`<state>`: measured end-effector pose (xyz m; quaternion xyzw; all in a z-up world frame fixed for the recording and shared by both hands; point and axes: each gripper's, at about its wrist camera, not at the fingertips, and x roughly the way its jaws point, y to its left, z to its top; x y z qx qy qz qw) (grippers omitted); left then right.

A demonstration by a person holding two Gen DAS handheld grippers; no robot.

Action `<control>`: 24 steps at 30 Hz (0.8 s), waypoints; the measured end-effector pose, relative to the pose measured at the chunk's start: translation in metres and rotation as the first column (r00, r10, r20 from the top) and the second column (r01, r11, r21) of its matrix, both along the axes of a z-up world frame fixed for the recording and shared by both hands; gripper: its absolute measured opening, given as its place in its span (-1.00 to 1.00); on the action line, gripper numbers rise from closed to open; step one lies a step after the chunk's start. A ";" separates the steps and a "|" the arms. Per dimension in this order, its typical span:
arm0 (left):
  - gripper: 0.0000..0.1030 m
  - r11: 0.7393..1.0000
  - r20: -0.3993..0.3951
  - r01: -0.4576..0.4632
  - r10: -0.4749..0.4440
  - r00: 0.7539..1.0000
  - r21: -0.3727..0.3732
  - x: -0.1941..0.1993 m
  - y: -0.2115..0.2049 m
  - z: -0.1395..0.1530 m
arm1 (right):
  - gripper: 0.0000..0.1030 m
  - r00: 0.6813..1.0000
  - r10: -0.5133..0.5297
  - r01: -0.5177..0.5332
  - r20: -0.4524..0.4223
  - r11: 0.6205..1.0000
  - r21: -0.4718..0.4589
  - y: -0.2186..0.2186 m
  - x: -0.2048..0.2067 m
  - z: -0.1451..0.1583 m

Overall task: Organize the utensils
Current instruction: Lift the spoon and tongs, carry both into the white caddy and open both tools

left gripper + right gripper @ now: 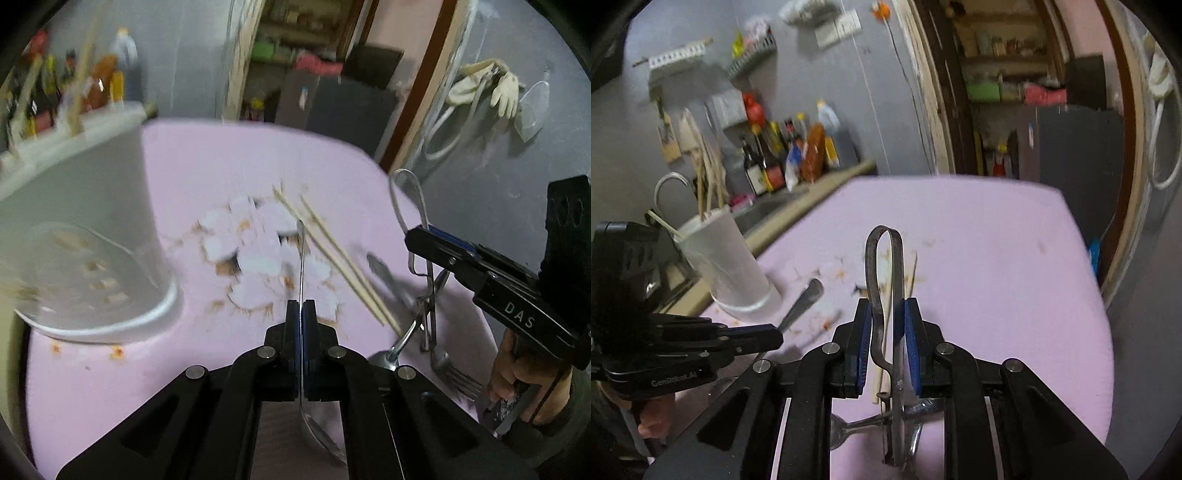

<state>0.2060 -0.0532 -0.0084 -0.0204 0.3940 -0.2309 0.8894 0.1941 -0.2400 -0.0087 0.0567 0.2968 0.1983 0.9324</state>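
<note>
Steel spoon & looped tongs held up; chopsticks, fork on pink table.

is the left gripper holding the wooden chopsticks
No, the left gripper is shut on a thin metal spoon handle, while the wooden chopsticks lie loose on the pink table.

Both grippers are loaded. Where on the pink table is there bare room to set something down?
Bare pink table lies past the peeler toward the far and right edges. A second bare patch is at the near left edge, below the white utensil holder. Crowded: the middle, with the chopsticks, and the near right corner, with a fork and spoon.
</note>
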 end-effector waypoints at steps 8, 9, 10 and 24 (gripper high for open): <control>-1.00 0.995 0.338 -0.079 0.093 0.936 -0.057 -0.041 0.010 0.033 | -0.72 0.960 -0.049 0.054 0.276 0.998 -0.012 0.015 -0.040 0.025; -1.00 0.994 0.359 -0.086 0.103 0.928 -0.061 -0.042 0.012 0.035 | -0.72 0.954 -0.053 0.058 0.295 0.998 -0.006 0.017 -0.041 0.027; -1.00 0.994 0.369 -0.091 0.107 0.923 -0.062 -0.043 0.012 0.037 | -0.72 0.950 -0.057 0.060 0.308 0.998 0.000 0.018 -0.041 0.029; -1.00 0.989 0.411 -0.105 0.137 0.901 -0.100 -0.047 0.035 0.074 | -0.72 0.887 -0.087 0.074 0.453 0.996 0.047 0.033 -0.054 0.062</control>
